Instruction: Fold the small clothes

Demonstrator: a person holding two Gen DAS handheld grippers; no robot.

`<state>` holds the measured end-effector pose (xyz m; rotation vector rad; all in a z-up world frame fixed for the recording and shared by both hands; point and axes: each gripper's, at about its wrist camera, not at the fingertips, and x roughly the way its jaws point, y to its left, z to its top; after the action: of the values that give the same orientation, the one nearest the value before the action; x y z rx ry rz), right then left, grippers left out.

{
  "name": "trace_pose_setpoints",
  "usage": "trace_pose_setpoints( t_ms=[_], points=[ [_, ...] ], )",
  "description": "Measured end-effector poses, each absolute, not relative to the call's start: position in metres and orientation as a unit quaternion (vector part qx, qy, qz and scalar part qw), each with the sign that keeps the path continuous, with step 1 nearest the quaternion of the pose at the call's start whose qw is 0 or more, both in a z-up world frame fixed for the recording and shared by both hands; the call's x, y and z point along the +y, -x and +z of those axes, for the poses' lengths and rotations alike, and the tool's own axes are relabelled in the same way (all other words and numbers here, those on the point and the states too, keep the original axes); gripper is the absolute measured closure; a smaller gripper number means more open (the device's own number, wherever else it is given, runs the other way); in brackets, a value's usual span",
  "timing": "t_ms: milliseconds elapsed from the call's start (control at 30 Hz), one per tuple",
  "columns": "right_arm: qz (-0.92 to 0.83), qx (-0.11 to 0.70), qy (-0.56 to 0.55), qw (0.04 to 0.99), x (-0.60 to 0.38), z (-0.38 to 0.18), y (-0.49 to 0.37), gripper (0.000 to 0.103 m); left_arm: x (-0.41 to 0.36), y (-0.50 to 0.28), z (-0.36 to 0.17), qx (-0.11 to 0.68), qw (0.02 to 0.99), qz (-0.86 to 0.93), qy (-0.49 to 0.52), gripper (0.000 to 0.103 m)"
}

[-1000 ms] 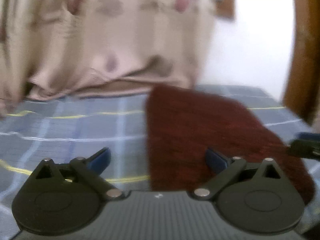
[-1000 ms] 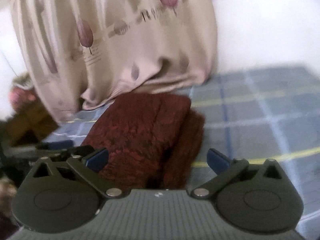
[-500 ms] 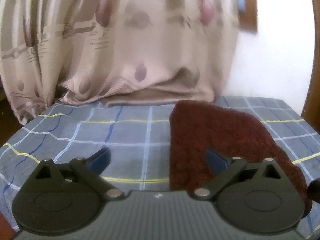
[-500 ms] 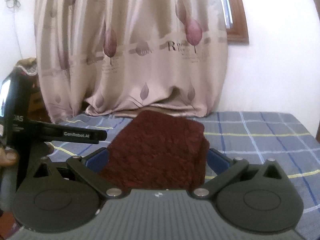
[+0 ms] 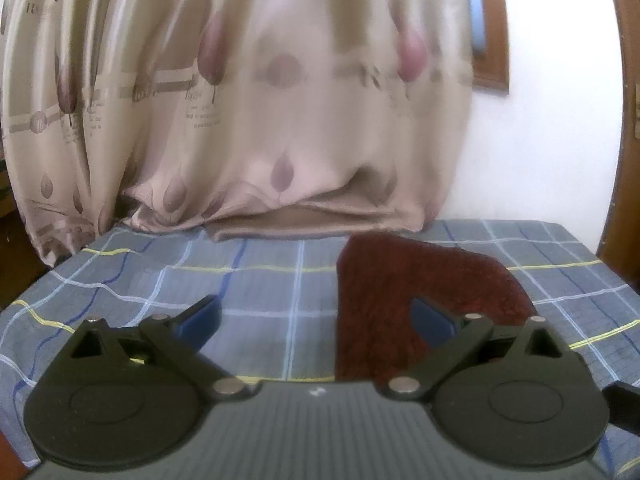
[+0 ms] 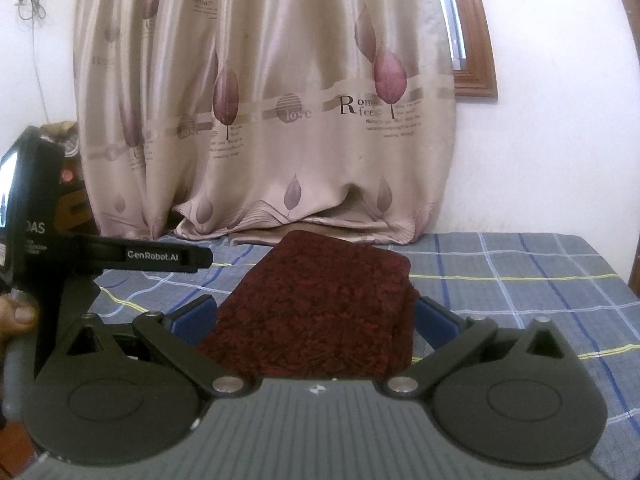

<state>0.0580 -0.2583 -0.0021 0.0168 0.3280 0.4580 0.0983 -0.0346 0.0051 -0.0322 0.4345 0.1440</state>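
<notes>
A dark red fuzzy garment lies folded into a compact block on the blue checked bedsheet. In the right wrist view it sits straight ahead between the spread blue pads, and my right gripper is open with nothing held. In the left wrist view the same garment lies to the right of centre, partly behind the right pad. My left gripper is open over bare sheet. The other hand-held gripper shows at the left of the right wrist view, gripped by a hand.
A beige curtain with leaf prints hangs behind the bed and bunches onto its far edge. A white wall and a wooden window frame are at the right. The bed edge drops off at the left, beside dark furniture.
Both grippers have pulled back and tilted up from the garment, so more curtain and wall show. The garment stays folded on the sheet. Both stay open.
</notes>
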Motion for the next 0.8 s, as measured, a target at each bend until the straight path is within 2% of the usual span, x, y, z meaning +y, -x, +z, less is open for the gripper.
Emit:
trace_pose_setpoints(
  t_ms=[800],
  points=[
    [0.207,0.172,-0.011,0.963,-0.2642,-0.0063,-0.0543,0.0,-0.0353,-0.0947,0.0067,0.224,0.972,0.06,0.023,0.0]
  ],
)
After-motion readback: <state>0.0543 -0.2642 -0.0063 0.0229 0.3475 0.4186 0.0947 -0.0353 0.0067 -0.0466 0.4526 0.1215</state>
